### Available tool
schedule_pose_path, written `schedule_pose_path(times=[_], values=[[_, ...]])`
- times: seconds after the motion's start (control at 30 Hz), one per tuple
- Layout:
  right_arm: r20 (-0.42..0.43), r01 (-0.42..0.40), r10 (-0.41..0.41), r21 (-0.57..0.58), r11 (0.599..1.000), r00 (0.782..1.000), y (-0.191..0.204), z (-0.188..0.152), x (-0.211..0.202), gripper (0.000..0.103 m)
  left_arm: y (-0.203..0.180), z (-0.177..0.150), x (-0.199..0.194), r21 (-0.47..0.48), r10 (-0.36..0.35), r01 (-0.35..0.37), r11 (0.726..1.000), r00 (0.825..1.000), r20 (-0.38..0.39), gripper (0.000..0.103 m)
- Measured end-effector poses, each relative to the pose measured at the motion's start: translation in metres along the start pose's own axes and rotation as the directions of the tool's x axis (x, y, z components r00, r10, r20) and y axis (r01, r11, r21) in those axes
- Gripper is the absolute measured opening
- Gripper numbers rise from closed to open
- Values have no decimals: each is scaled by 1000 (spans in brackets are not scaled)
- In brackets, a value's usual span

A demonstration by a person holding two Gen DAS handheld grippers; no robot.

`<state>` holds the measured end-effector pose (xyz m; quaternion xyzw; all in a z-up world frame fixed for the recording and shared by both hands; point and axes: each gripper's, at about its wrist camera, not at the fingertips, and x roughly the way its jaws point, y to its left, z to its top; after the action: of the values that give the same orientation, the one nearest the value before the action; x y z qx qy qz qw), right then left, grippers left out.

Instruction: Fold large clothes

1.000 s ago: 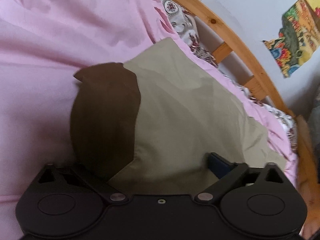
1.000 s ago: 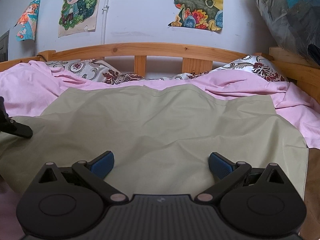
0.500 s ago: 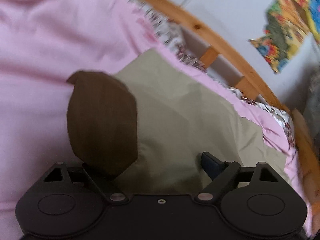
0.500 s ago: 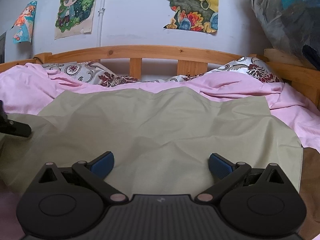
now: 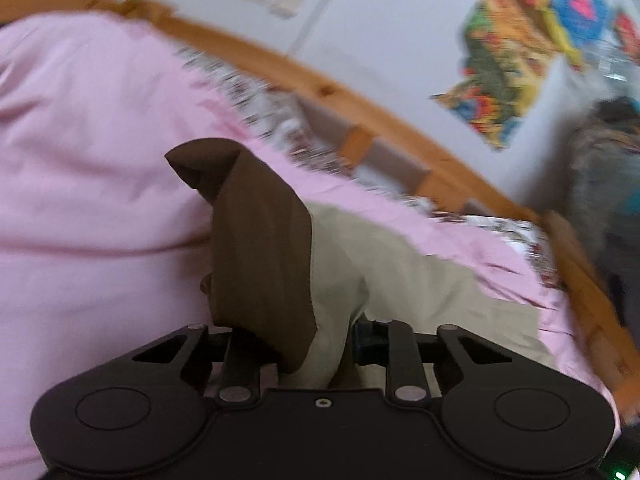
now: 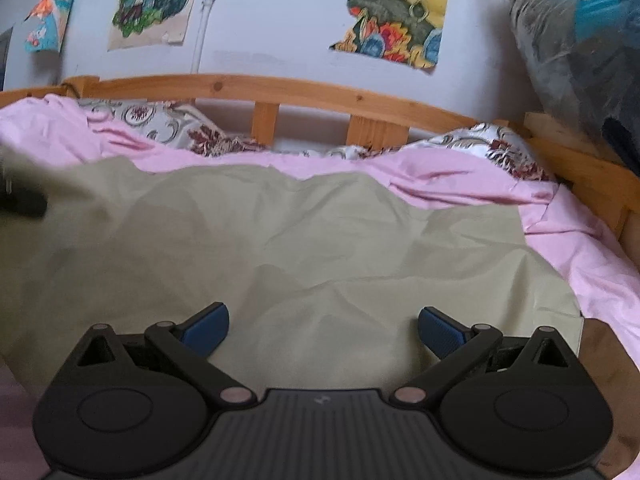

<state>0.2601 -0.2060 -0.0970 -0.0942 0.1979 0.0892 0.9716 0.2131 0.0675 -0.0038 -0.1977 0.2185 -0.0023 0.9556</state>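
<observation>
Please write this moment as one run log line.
left gripper: just closed on khaki cloth brown-backed corner | right gripper: open above cloth | surface: pink bedsheet

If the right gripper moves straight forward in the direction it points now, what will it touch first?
Most likely the olive cloth spread on the pink sheet. The right gripper is open, tilted slightly downward, with only this cloth ahead of its fingers. Depth is hard to judge, so the exact contact point is uncertain.
</observation>
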Motion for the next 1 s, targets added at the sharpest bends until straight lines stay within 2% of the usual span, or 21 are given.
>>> schedule_pose_path(times=[0.13,0.23,0.37,0.5,0.67,0.73,0.87,0.93,1.0], values=[[-34,-42,43,20,999,999,-11,4,1,101,-36,11,-4,118,-121,117,986,992,24,24],[-37,-75,76,30,997,996,-20,4,-2,96,-71,14,-4,229,-220,210,951,975,21,24],[-49,-110,112,45,993,993,-28,2,-4,90,-118,10,3,385,-317,316,867,946,-62,24],[-64,-142,144,33,989,988,-40,2,-13,75,-152,6,16,485,-392,422,766,904,-169,24],[-97,-154,152,-14,988,984,-77,0,-35,76,-186,-1,36,559,-419,497,664,866,-273,25],[-102,-116,111,-41,992,989,-92,0,-44,77,-197,-8,45,585,-421,520,622,853,-310,25],[-79,55,-64,-109,992,995,-132,5,-55,77,-204,-28,56,616,-422,574,539,817,-392,25],[-57,135,-138,-54,989,989,-158,10,-58,77,-210,-39,62,628,-412,597,499,801,-434,26],[-35,170,-168,45,984,985,-183,14,-62,77,-217,-50,65,648,-398,610,457,791,-464,26]])
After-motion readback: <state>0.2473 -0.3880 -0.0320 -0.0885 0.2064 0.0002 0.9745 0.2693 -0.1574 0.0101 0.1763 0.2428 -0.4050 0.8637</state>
